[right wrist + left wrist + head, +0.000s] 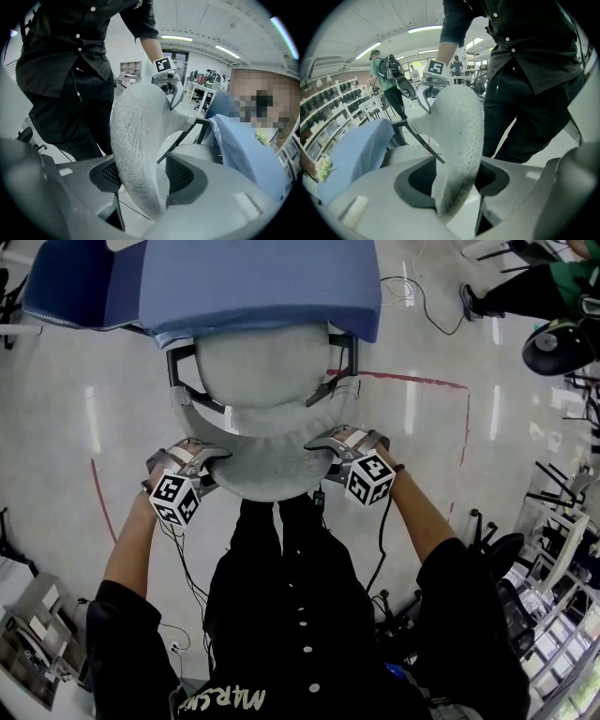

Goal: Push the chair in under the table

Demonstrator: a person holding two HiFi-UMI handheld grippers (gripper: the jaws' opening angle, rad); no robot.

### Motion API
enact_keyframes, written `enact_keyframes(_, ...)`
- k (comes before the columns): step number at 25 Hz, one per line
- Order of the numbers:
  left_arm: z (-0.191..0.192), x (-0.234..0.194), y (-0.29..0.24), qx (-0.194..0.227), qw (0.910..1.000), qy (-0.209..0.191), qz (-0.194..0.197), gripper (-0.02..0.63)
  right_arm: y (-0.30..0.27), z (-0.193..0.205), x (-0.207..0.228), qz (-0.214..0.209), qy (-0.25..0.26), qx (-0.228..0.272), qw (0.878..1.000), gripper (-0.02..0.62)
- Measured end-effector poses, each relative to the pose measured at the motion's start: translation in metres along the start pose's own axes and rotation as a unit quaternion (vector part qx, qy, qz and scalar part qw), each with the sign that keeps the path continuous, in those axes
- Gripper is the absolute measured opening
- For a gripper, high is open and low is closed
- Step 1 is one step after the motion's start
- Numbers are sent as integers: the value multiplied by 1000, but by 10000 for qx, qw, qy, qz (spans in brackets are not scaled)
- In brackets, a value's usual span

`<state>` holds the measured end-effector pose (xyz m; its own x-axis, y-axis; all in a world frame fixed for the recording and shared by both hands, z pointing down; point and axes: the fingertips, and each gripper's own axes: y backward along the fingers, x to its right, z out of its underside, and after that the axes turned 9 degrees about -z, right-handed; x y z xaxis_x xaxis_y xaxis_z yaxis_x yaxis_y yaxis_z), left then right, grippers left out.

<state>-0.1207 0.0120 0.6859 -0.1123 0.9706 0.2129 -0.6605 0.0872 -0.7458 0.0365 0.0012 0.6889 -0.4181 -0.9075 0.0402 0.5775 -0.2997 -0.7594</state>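
Presently listed, item by item.

1. Chair [265, 371]: grey with a dark frame, upper centre of the head view. The front of its seat lies beneath the near edge of the desk [253, 282], which is draped in blue. The rest of the seat stands out on the floor [75, 418].
2. Backrest [272, 465]: a curved grey mesh band at the centre of the head view, just above the person's black shirt [300, 615].
3. Left claw [208, 459]: at the left end of the backrest. In the left gripper view the backrest rim runs upright between the jaws, and both dark pads are pressed against it, pinching it.
4. Right claw [323, 442]: at the right end of the backrest. In the right gripper view the jaws are spread around the rim. The left-hand pad lies against the mesh, and a gap shows between the mesh and the right-hand pad.
5. Marker cubes: one on the left claw [176, 498], one on the right [369, 479].
6. Red tape line [403, 379]: on the floor, right of the chair.
7. Bystander in green [386, 77]: upper left of the left gripper view, beside shelving [323, 108].
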Motion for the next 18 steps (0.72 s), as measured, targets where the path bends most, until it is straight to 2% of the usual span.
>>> enact_keyframes(2,2,0,-1,-132,9999,-65,-81,231,-1,0,0,-4,-1,-93,10000,289)
enact_keyframes(7,6,3,1,-446,9987,-171,-190,278,7,8,-4,104,-97,-226,9996,298)
enact_keyframes(14,7,11,28,-685,9963,11,-517,278,33,7,-16,486,-349,-327,9977,301)
enact_keyframes(18,4,7,42,-871,9930,107,-797,276,61,9,-19,723,-778,-218,9941,295)
